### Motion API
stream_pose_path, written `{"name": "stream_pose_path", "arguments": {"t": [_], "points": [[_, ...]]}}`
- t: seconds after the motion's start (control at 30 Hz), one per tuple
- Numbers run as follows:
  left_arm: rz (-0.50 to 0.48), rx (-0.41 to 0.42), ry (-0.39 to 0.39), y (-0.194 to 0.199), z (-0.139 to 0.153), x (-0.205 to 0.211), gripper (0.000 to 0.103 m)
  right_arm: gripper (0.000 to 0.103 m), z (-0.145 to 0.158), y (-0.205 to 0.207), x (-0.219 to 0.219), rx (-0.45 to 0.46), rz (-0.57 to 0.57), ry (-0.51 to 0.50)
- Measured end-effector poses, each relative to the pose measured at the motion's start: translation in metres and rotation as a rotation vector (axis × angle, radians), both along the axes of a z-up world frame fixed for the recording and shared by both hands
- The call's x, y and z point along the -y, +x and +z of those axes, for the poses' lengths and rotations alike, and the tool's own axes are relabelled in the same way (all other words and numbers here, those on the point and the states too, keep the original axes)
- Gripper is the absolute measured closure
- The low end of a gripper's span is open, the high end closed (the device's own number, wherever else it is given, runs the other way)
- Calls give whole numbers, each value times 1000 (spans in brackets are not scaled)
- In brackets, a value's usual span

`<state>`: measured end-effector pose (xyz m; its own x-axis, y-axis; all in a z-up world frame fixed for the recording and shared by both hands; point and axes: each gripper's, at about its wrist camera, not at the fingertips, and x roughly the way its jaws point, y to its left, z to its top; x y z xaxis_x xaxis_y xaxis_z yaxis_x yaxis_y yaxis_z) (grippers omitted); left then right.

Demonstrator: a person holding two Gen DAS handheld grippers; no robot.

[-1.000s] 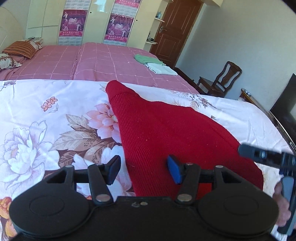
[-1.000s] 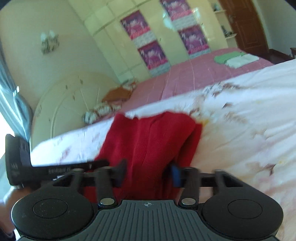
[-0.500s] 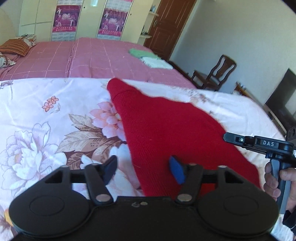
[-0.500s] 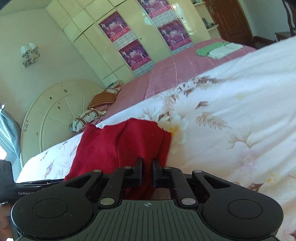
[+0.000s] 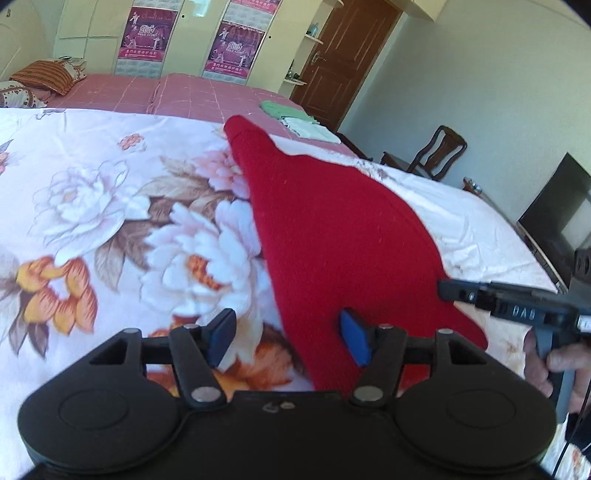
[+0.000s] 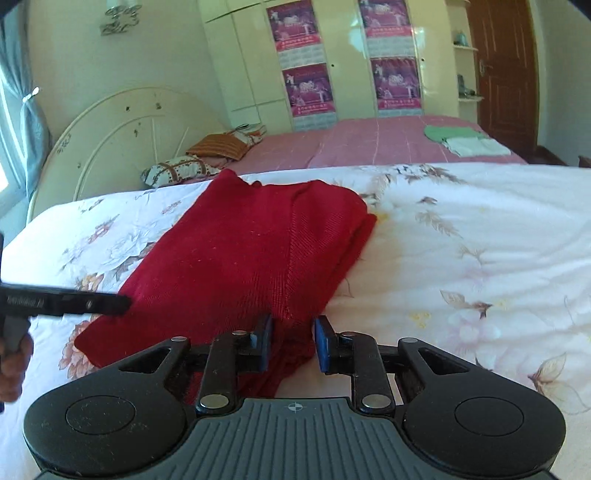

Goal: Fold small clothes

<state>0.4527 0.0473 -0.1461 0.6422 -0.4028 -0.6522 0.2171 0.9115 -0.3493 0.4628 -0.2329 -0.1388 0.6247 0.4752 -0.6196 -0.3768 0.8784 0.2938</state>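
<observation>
Risk: red knit sweater, folded on the floral bed, may unfold if dragged; my left tongs gape, right tongs part-released straddling its hem.

The right tool, showing at the right edge of the left wrist view, is carrying white letters on its black body that are reading "DAS" or "DAB"; the last letter is too blurred to settle. The posters on the wardrobe doors are showing "2010" in pale figures near their tops, with lines of small script beneath that are too small to read. In the right wrist view the left tool, reaching in from the left edge, is bearing a line of pale print along its bar that is staying illegible.
</observation>
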Motion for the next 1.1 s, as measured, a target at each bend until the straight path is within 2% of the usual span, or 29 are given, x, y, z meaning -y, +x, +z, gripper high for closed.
{"name": "stream_pose_path", "arguments": {"t": [0.1, 0.23, 0.3, 0.4, 0.5, 0.6, 0.67, 0.77, 0.87, 0.93, 1.1], "points": [[9, -1, 6, -7, 2, -4, 41, 80, -3, 2, 1, -28, -6, 23], [68, 38, -71, 4, 18, -19, 44, 80, 26, -5, 19, 59, -59, 103], [94, 57, -115, 21, 25, -23, 44, 80, 28, 16, 30, 38, -94, 185], [112, 77, -149, 53, 30, -21, 44, 80, 12, 66, 54, -51, -181, 379], [101, 63, -165, 87, 27, -14, 44, 80, -6, 104, 63, -125, -204, 489], [92, 39, -165, 114, 16, -8, 44, 80, -19, 127, 63, -188, -207, 503], [90, 19, -154, 127, 9, -5, 44, 80, -28, 136, 66, -241, -218, 528], [83, 3, -133, 137, 1, -1, 45, 80, -35, 137, 68, -263, -185, 591], [73, 2, -132, 140, -4, 0, 45, 80, -32, 133, 73, -213, -168, 642], [72, 4, -140, 142, -6, -2, 45, 80, -35, 133, 78, -190, -166, 705], [66, 3, -148, 148, -6, -3, 45, 80, -55, 142, 95, -263, -229, 920]]}}
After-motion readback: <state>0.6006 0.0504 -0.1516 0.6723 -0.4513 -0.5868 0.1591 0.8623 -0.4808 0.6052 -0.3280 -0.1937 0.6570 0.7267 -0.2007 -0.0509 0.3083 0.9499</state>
